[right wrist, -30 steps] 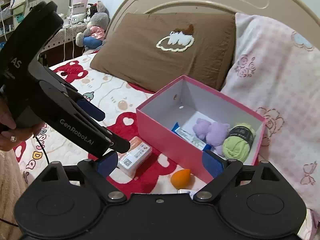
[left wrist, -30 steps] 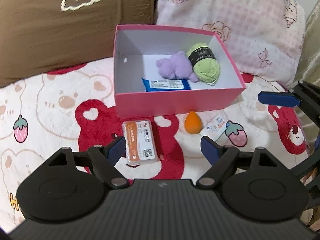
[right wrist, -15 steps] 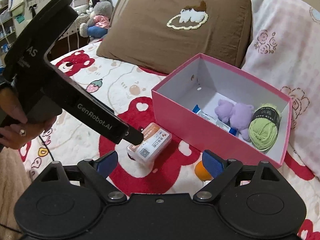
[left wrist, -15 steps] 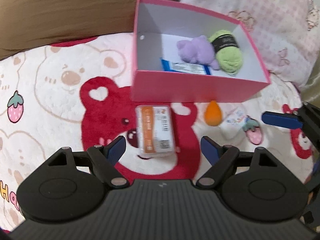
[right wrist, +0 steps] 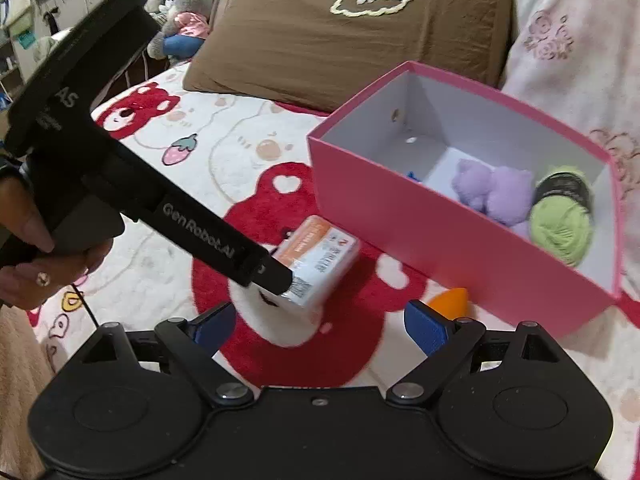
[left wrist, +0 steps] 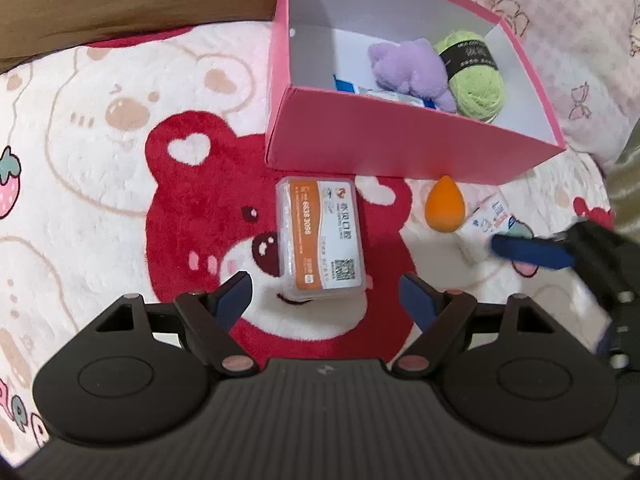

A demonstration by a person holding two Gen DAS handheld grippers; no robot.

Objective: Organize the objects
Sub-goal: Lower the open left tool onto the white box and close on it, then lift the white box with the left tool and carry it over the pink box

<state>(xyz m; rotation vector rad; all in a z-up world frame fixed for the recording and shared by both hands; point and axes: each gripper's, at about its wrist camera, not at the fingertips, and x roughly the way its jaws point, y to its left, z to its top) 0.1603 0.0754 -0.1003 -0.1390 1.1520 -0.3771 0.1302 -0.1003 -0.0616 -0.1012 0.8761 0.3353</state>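
Both my claws gape empty: my left claw risks shoving the orange-labelled case just ahead into the pink box, while my right claw may nudge away the orange sponge ahead.

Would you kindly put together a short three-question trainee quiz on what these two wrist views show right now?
1. True or false: the green yarn ball lies inside the pink box.
2. Which lies nearer the left gripper: (a) clear card case or (b) orange sponge?
3. Fill in: both grippers hold ____.

Key: 1 true; 2 a; 3 nothing, the right gripper is open too.
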